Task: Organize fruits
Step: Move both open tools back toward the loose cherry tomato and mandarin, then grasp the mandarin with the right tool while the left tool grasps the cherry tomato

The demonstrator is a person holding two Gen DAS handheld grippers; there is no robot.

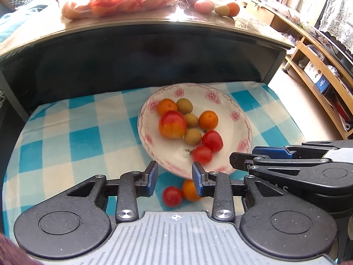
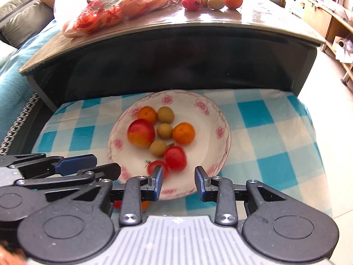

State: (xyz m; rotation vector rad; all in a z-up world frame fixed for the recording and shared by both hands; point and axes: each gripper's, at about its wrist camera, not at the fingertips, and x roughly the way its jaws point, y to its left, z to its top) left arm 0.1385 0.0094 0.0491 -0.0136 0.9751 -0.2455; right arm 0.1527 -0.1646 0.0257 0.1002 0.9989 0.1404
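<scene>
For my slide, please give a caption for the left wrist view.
Left gripper with empty jaws above a flowered plate of fruit on checked cloth.

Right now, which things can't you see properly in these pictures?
- The fruit in the plastic bag: both views, the crinkled printed plastic and glare blur it; no count possible.
- The small tomato and small orange on the checked cloth: in the right wrist view the right tool hides nearly all of them.
- The near rim of the plate: the left tool covers part.
- The shelf items: too small, cut off.
</scene>
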